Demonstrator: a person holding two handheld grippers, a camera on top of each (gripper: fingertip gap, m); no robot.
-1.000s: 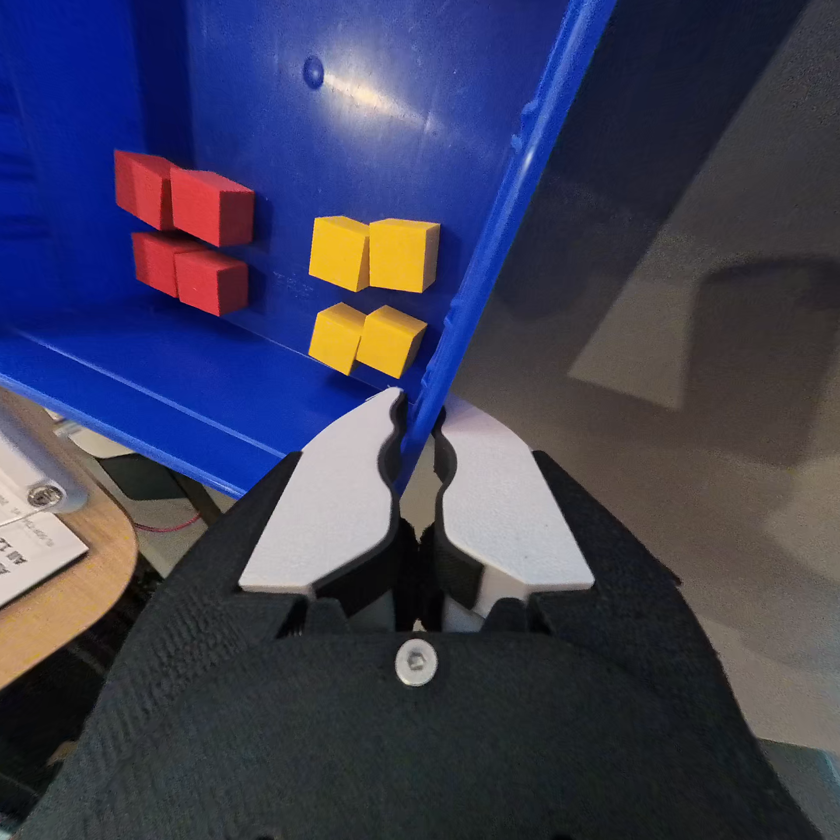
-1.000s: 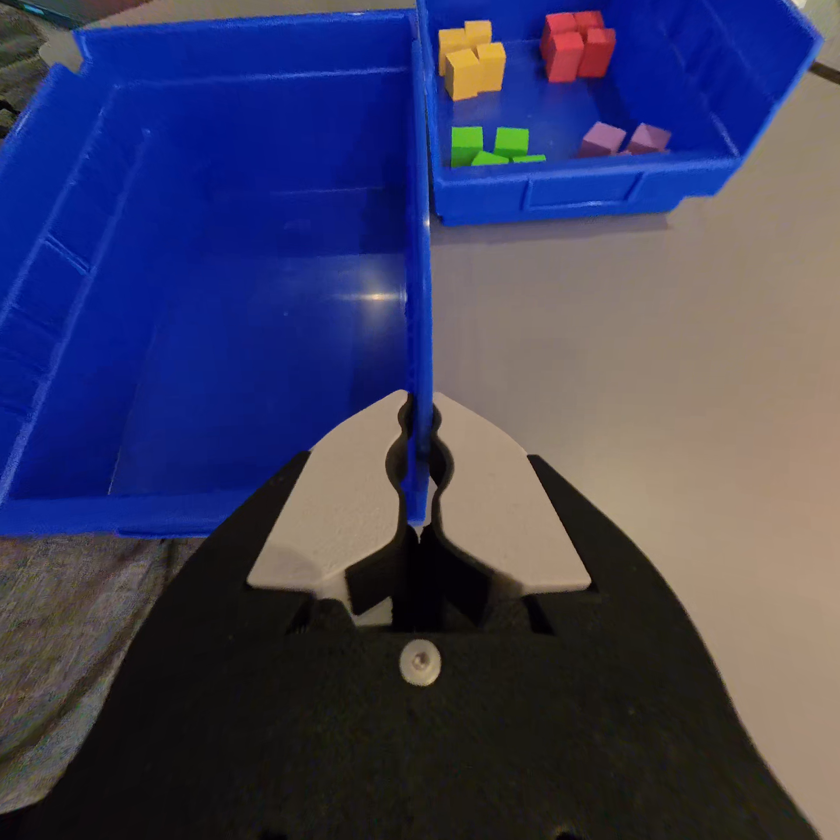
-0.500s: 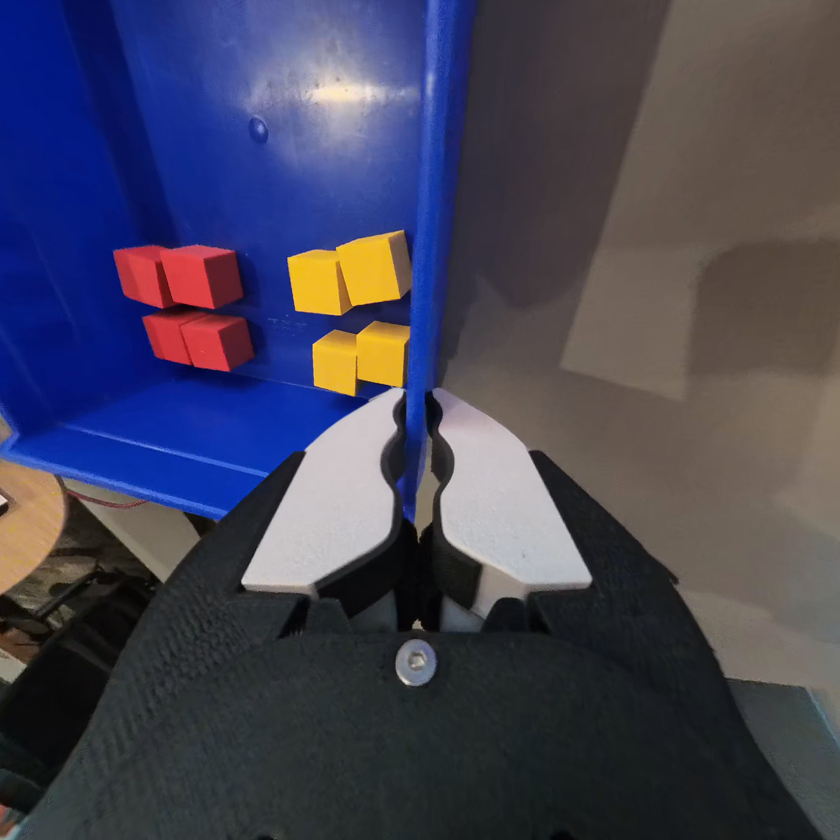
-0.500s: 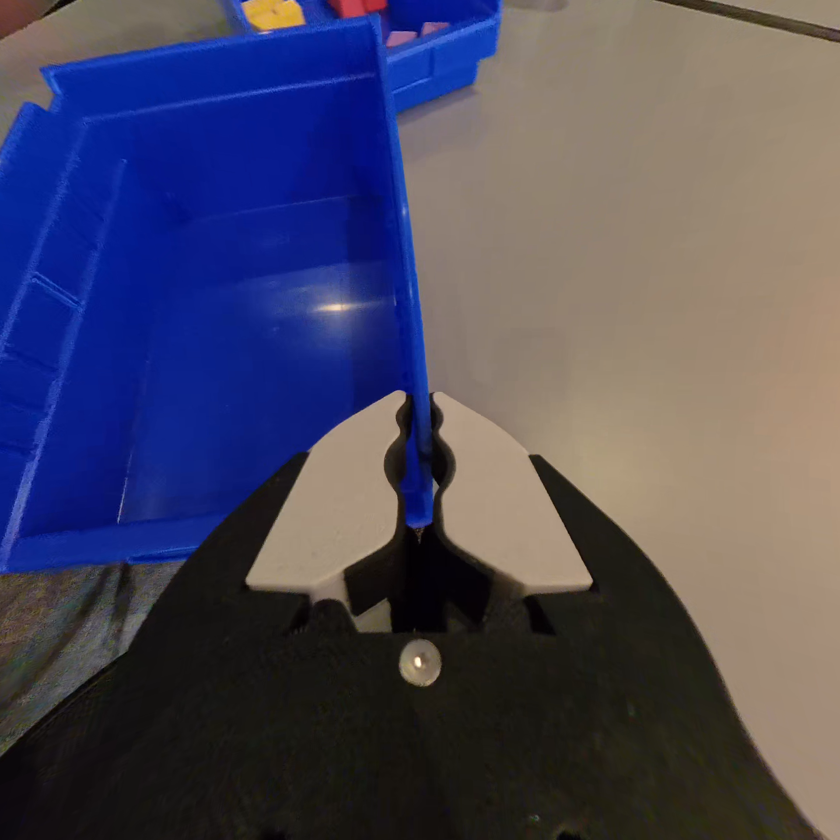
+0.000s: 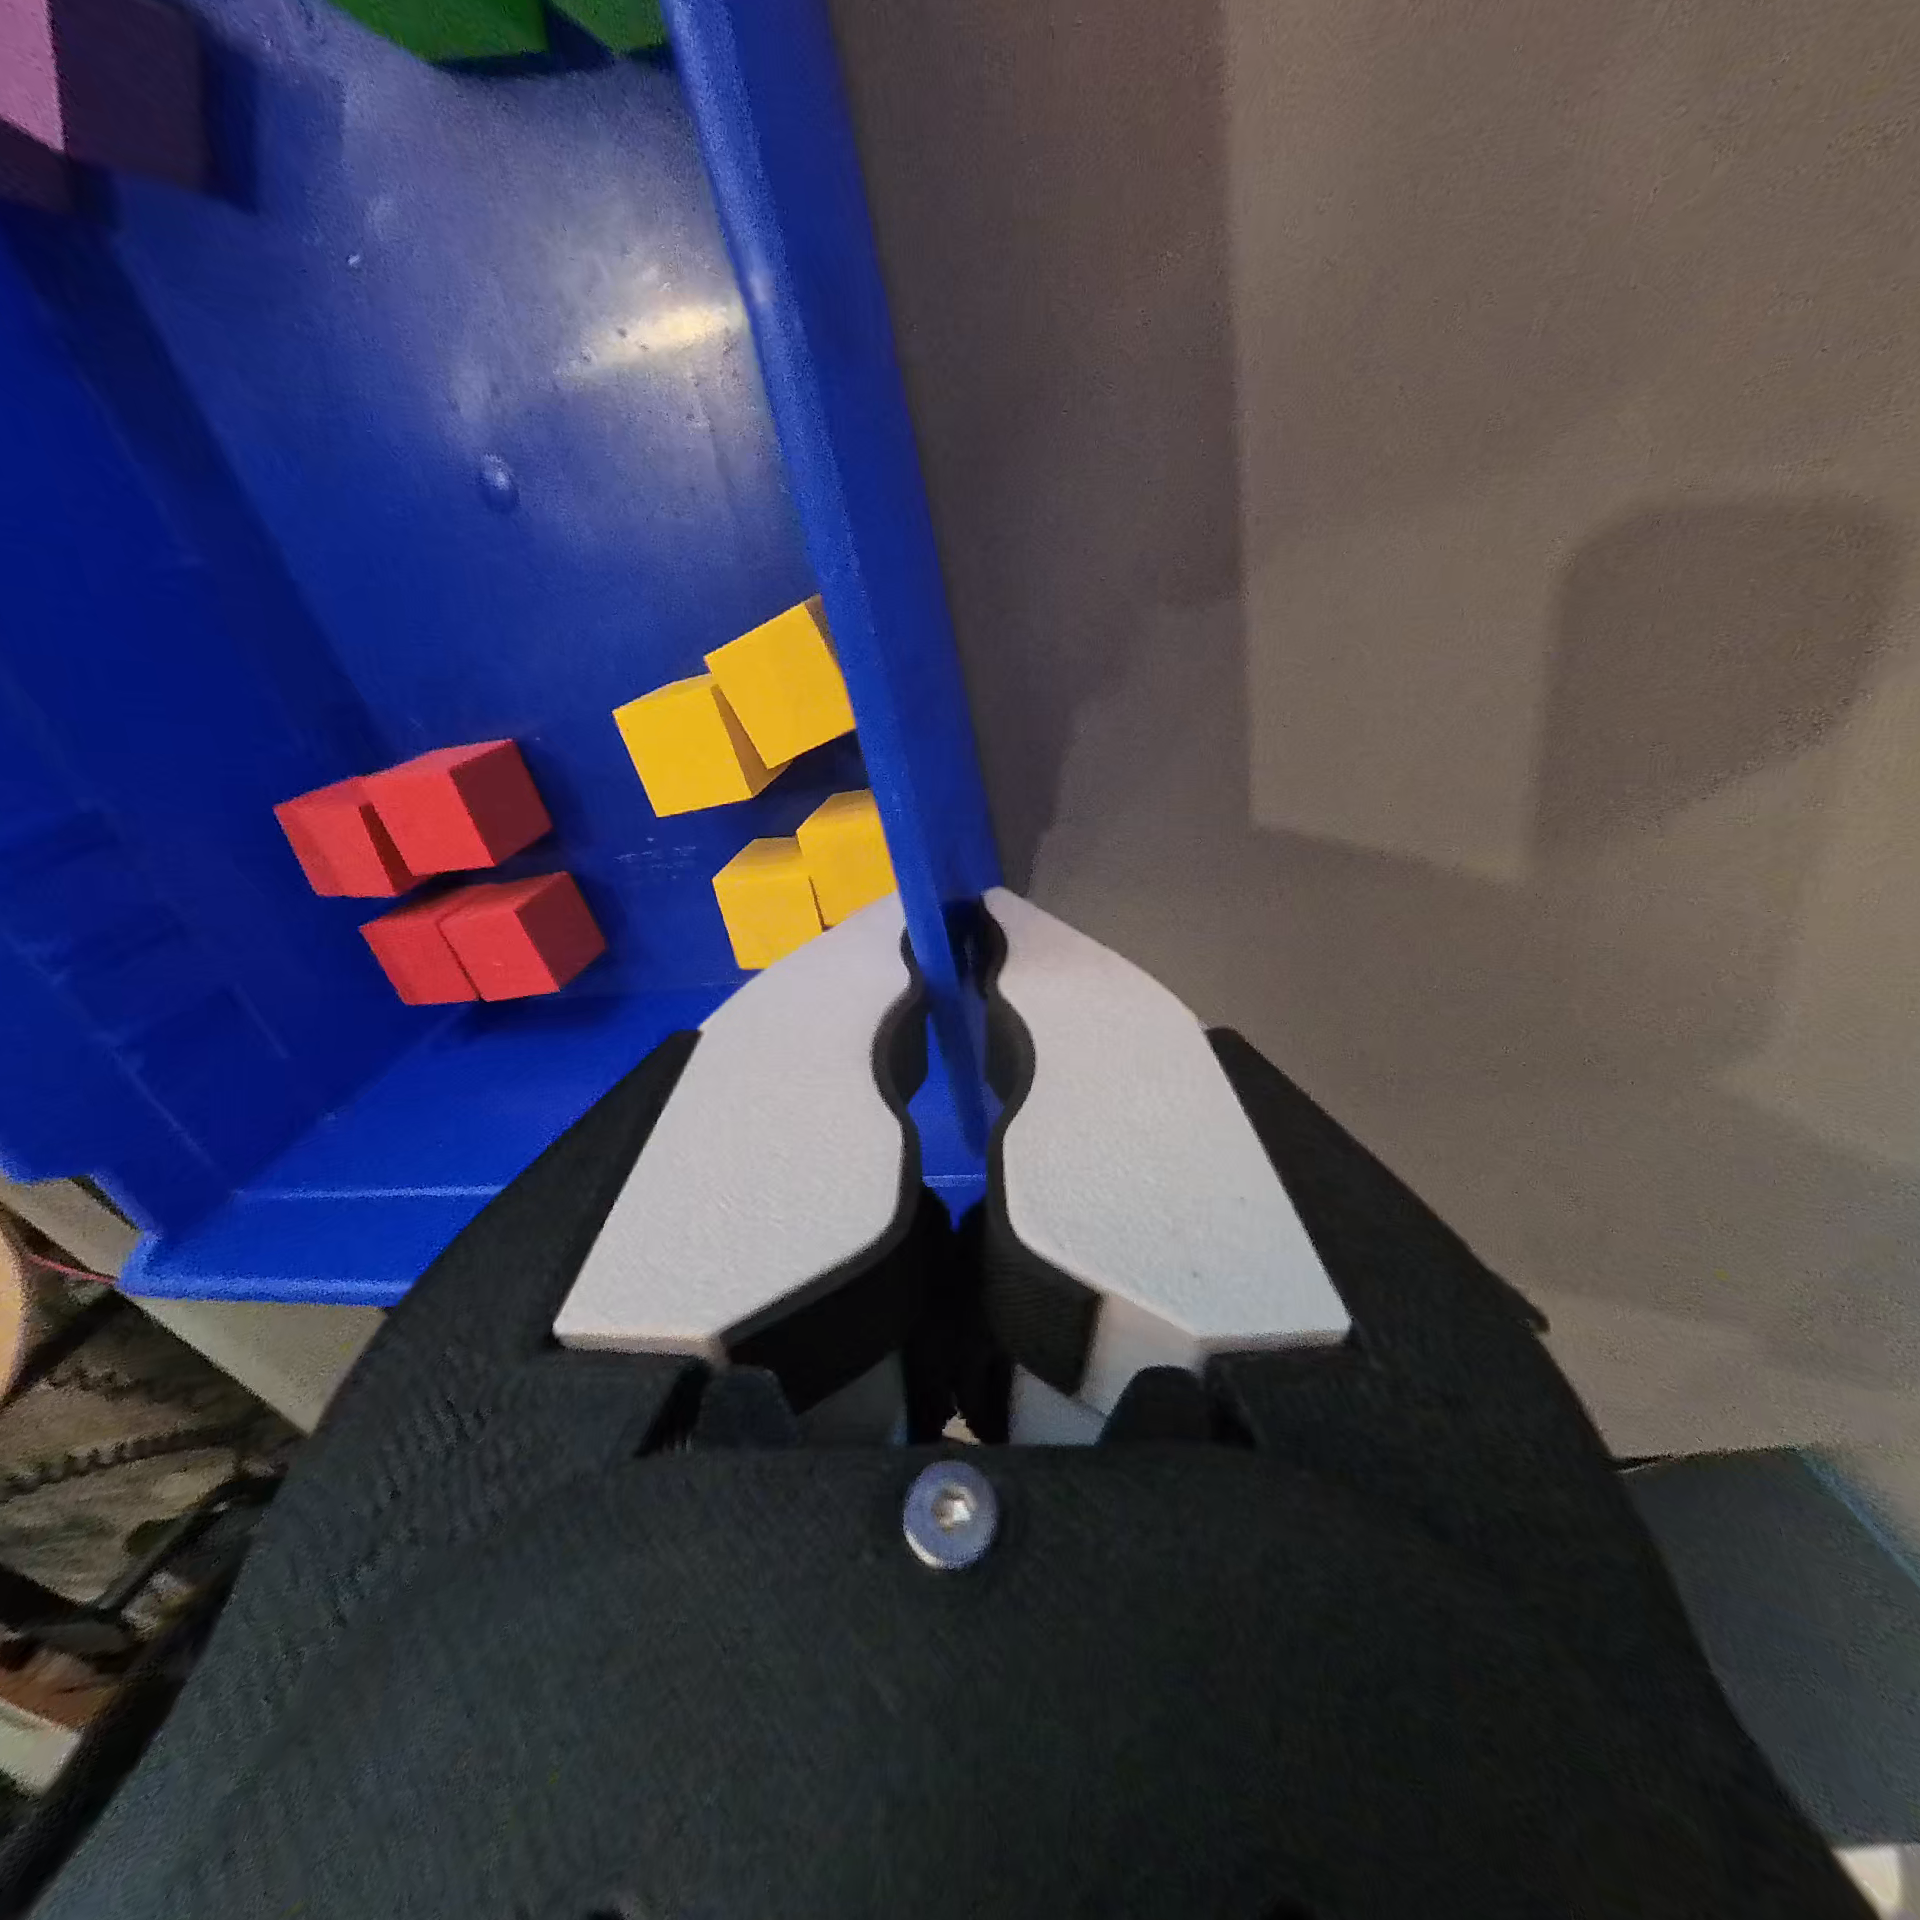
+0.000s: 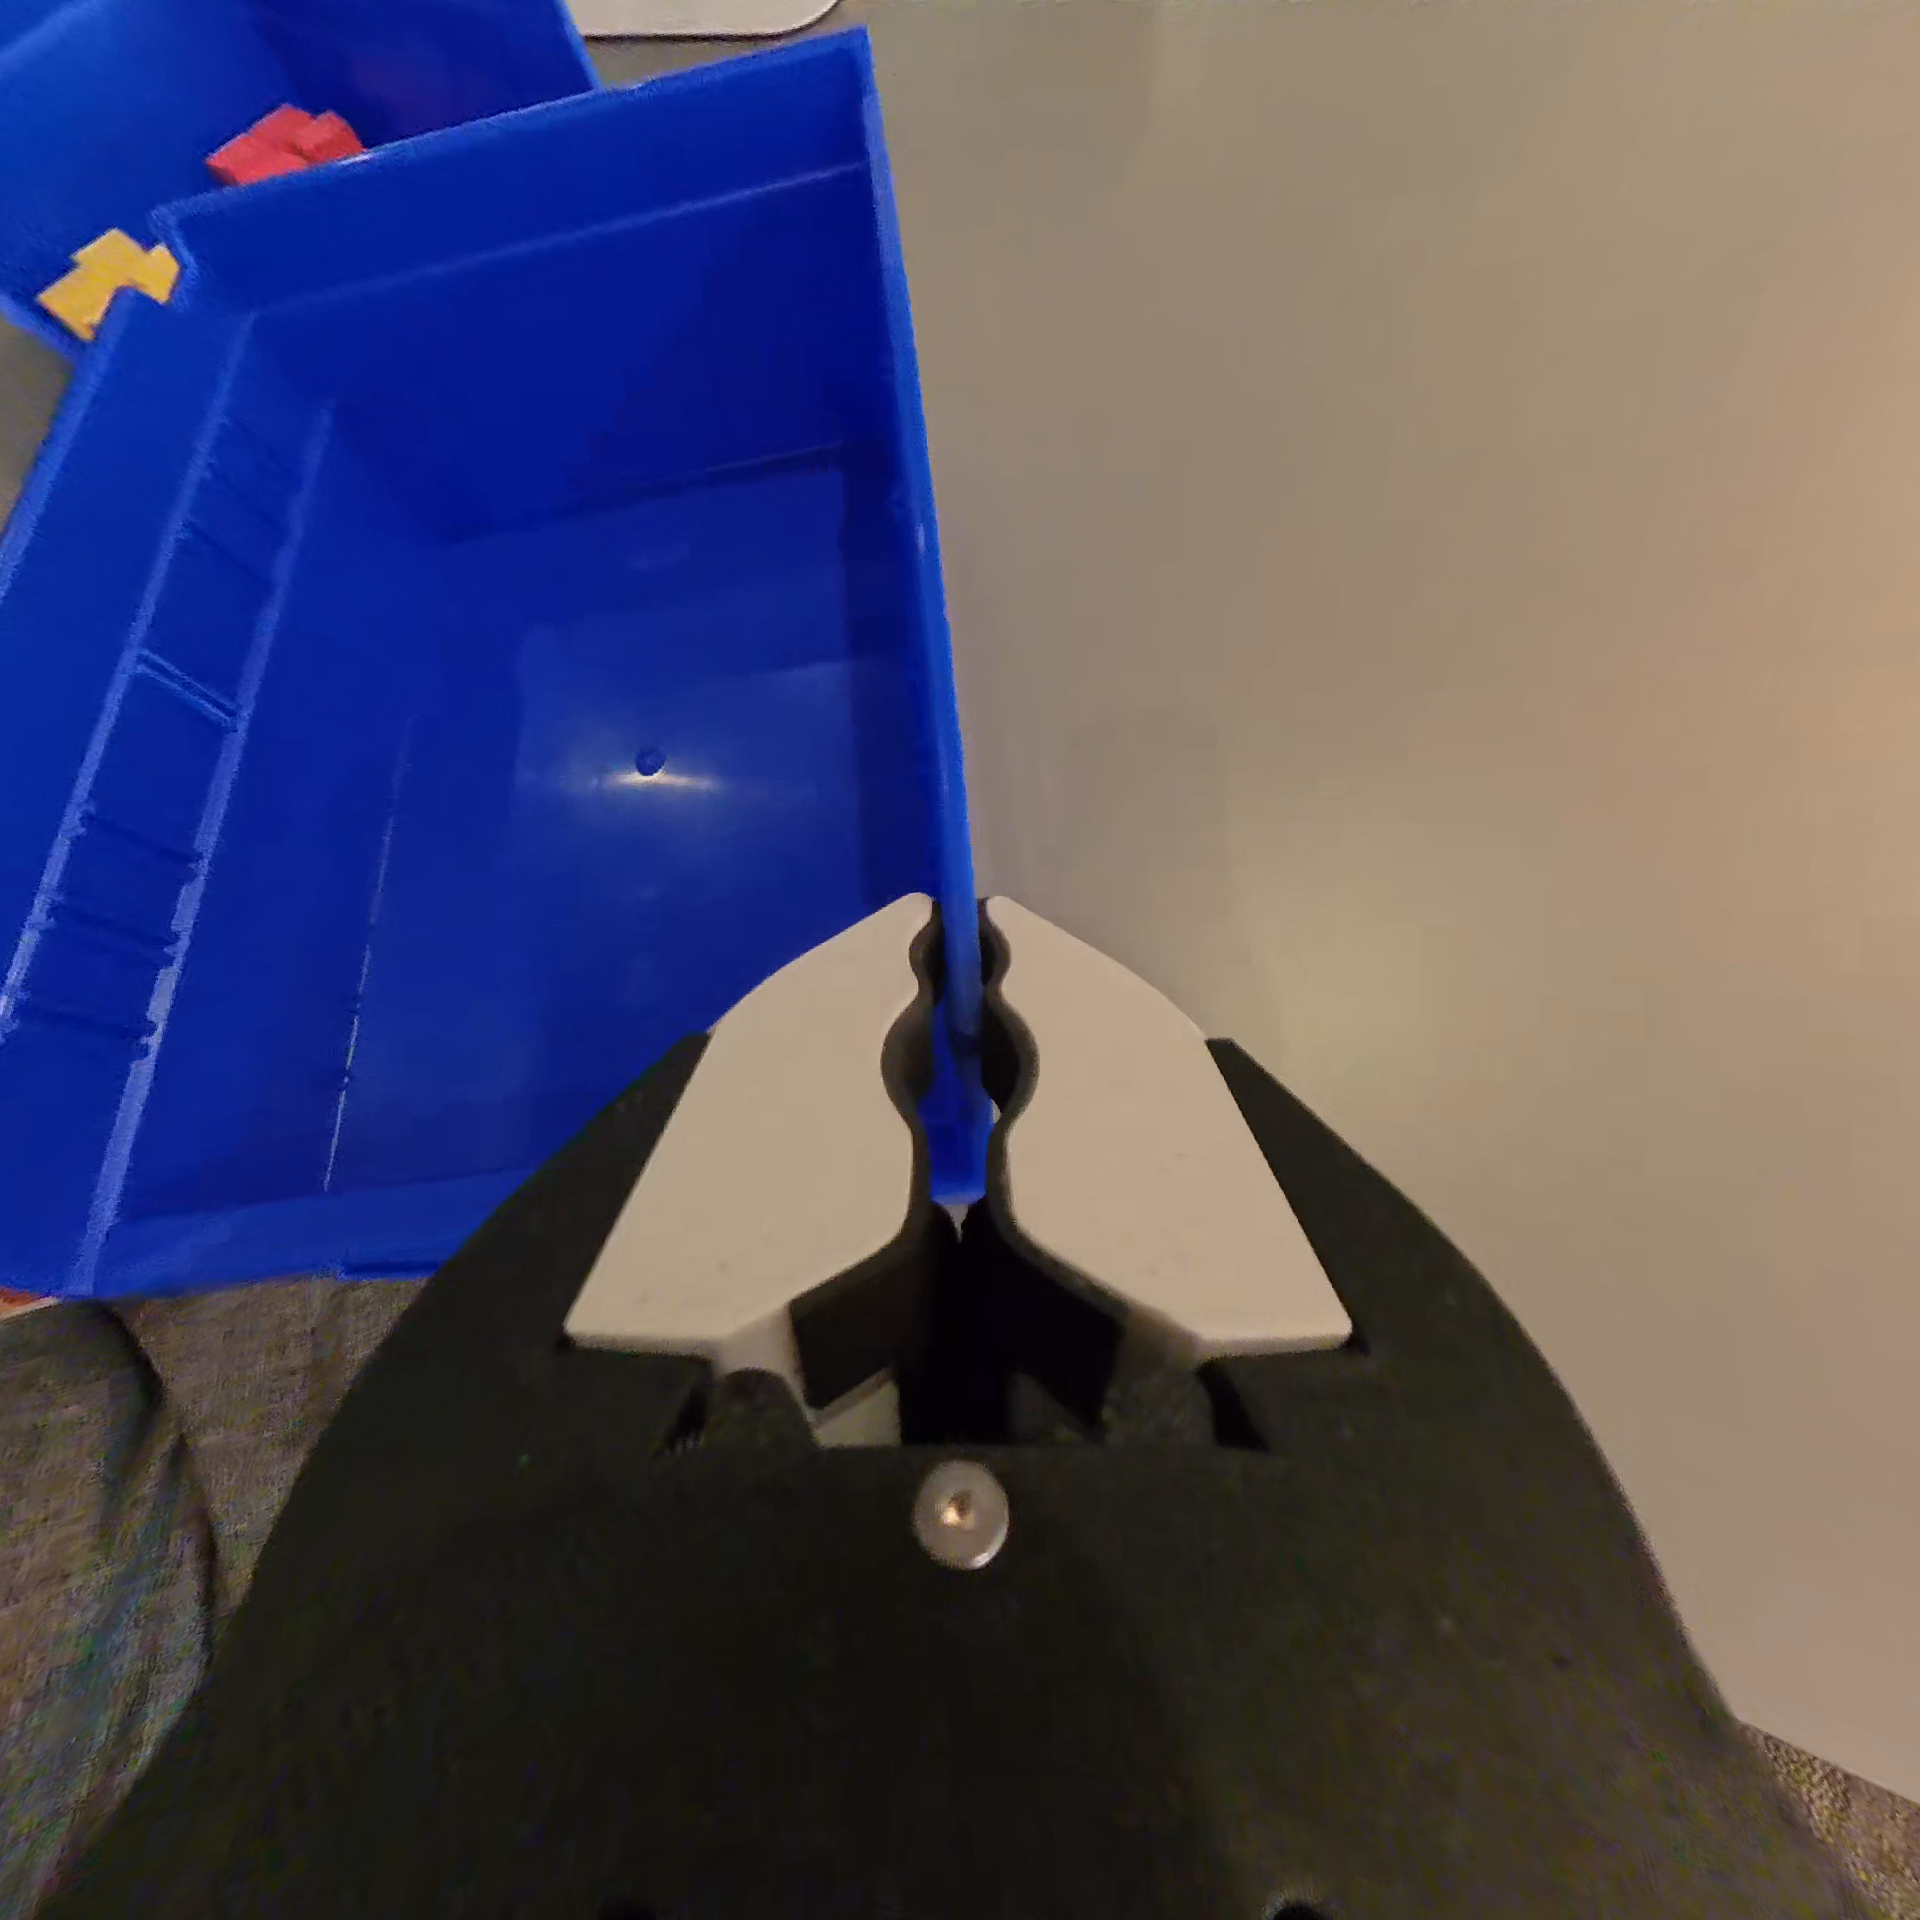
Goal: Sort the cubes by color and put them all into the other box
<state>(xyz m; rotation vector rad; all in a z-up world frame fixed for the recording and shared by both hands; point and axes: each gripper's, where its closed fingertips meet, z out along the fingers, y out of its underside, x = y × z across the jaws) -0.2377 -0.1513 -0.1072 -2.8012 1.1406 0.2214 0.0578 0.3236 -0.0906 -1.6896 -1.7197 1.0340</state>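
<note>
My left gripper (image 5: 951,914) is shut on the side wall of a blue bin (image 5: 831,468). Red cubes (image 5: 447,862) and yellow cubes (image 5: 758,769) lie on this bin's floor, with green cubes (image 5: 488,26) and purple cubes (image 5: 62,94) at the top edge of the view. My right gripper (image 6: 956,914) is shut on the right wall of a second, empty blue bin (image 6: 904,468). In the right wrist view the cube bin (image 6: 125,125) shows beyond the empty bin's far left corner, with yellow cubes (image 6: 104,281) and red cubes (image 6: 281,151) in it.
Both bins are over a grey table (image 6: 1455,623). Grey fabric (image 6: 114,1538) lies at the near edge of the right wrist view. In the left wrist view, clutter on the floor (image 5: 94,1455) shows past the table's edge at lower left.
The cube bin has turned in the left wrist view, and green and purple cubes have come into sight. The empty bin has swung so the cube bin now sits at its far left.
</note>
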